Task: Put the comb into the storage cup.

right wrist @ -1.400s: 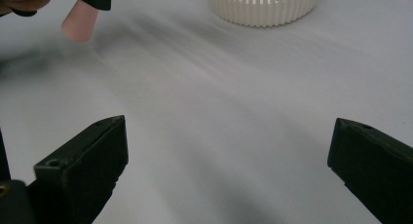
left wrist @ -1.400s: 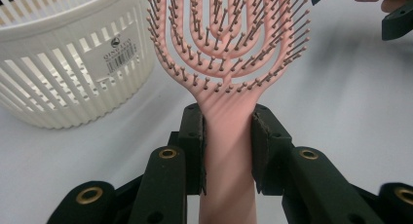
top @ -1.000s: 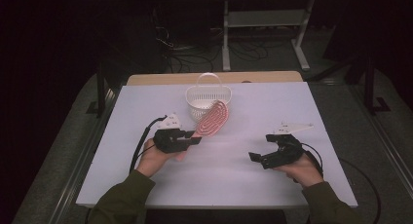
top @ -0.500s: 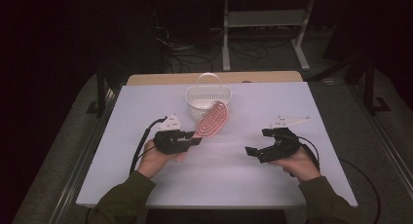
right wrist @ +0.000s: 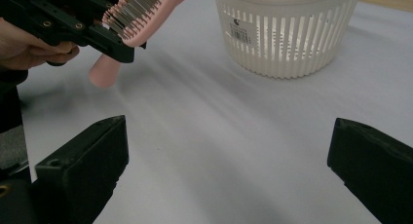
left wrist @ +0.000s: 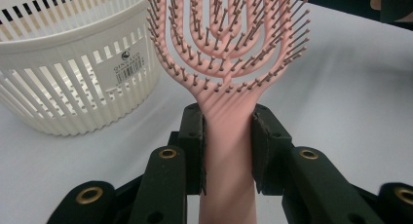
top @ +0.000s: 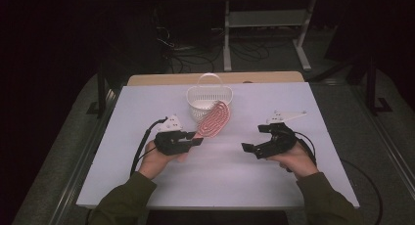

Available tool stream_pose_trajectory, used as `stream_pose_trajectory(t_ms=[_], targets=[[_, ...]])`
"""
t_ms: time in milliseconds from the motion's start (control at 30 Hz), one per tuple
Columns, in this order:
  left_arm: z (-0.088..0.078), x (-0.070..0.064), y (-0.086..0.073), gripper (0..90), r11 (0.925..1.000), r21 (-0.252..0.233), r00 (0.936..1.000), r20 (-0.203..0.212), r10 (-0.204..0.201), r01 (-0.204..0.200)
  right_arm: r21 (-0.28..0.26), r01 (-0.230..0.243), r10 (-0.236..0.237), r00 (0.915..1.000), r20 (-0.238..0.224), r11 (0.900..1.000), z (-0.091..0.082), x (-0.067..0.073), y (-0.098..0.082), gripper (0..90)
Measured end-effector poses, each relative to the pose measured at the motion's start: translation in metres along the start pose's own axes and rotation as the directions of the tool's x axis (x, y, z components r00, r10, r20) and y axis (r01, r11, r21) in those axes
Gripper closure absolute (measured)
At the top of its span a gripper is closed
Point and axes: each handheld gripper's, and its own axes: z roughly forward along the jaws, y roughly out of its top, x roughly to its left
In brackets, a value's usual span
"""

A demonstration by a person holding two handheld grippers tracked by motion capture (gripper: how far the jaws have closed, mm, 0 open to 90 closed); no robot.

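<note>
The left gripper [top: 196,138] clamps the pink hairbrush [left wrist: 229,53] by its handle, beside the white basket [top: 209,99]; the right gripper [top: 254,139] gapes wide, holding nothing

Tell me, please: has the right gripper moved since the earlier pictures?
Yes, a little. In the high view the right gripper has shifted left and slightly up the picture, toward the white basket, its jaws open.

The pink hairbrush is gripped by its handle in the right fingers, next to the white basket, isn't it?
Not quite: the left gripper grips the pink hairbrush by its handle, next to the white basket, as the left gripper view shows. The right gripper is open and empty.
</note>
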Motion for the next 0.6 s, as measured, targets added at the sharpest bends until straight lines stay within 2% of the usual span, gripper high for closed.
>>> stream_pose_trajectory(t_ms=[600], targets=[[-0.003, 0.002, 0.000, 69.9, 0.9999, -0.016, 0.9999, -0.013, -0.006, 0.006, -0.031, 0.025, -0.026, 0.9992, -0.030, 0.999, 0.010, 0.003, 0.024, 1.0]])
